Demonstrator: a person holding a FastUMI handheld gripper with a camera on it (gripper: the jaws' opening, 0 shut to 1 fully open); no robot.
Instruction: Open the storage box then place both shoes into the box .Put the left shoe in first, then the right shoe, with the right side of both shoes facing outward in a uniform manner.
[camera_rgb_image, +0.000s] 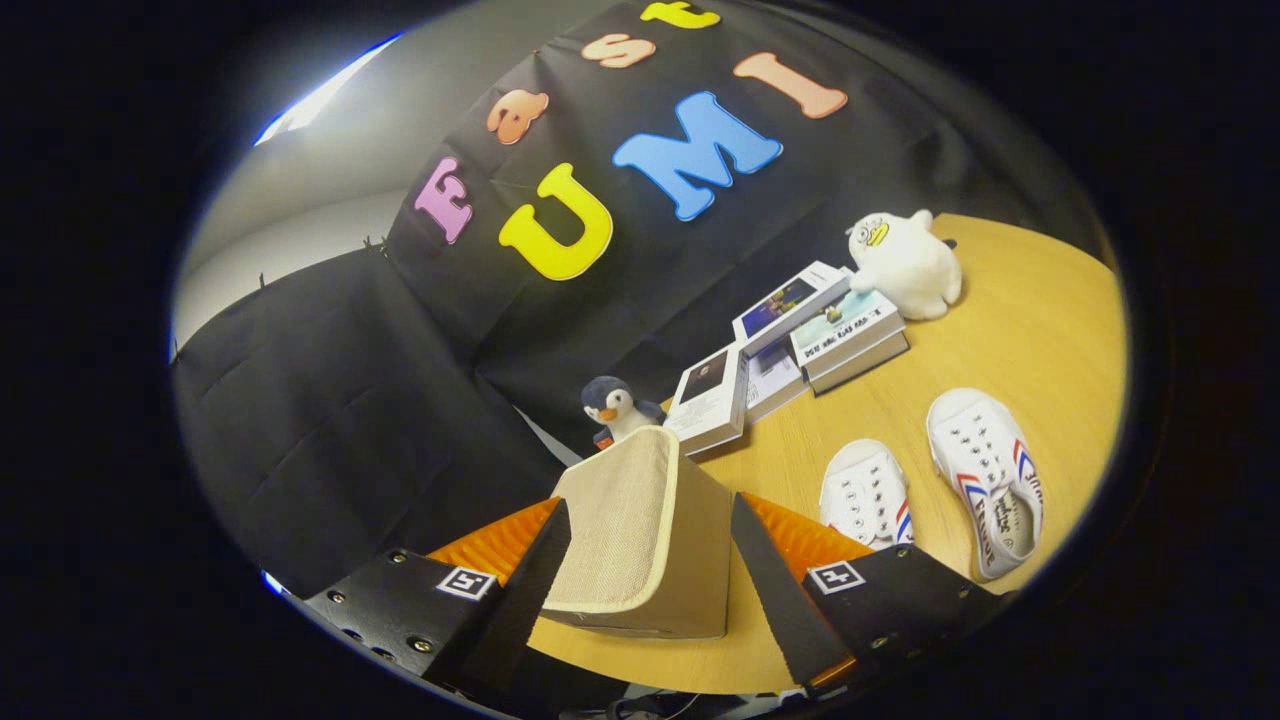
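The claw (650, 560) stands spread wide, its 2 fingers (535, 585) flanking the beige woven-fabric storage box (645, 540) with pale piping along its edges. The box sits between them on the light wooden surface (1040, 330), tilted in this view, one corner pointing away from the claw. Whether either finger actually touches the fabric I cannot tell; neither looks pressed into it, and the box's walls keep their shape.

Beyond the right finger lie the 2 white canvas shoes with red and blue side stripes. The nearer shoe (866, 495) rests just past that fingertip, partly hidden by it. The farther shoe (985, 480) lies just beside the first, apart from it, its opening turned toward the claw's side.

Past the box's far corner a small grey-and-white plush penguin (615, 408) with an orange beak peeks up. Farther out, a loose stack of several books (790, 345) with pale covers spreads across the surface, and beyond those sits a white plush duck toy (905, 262), near the black cloth wall.
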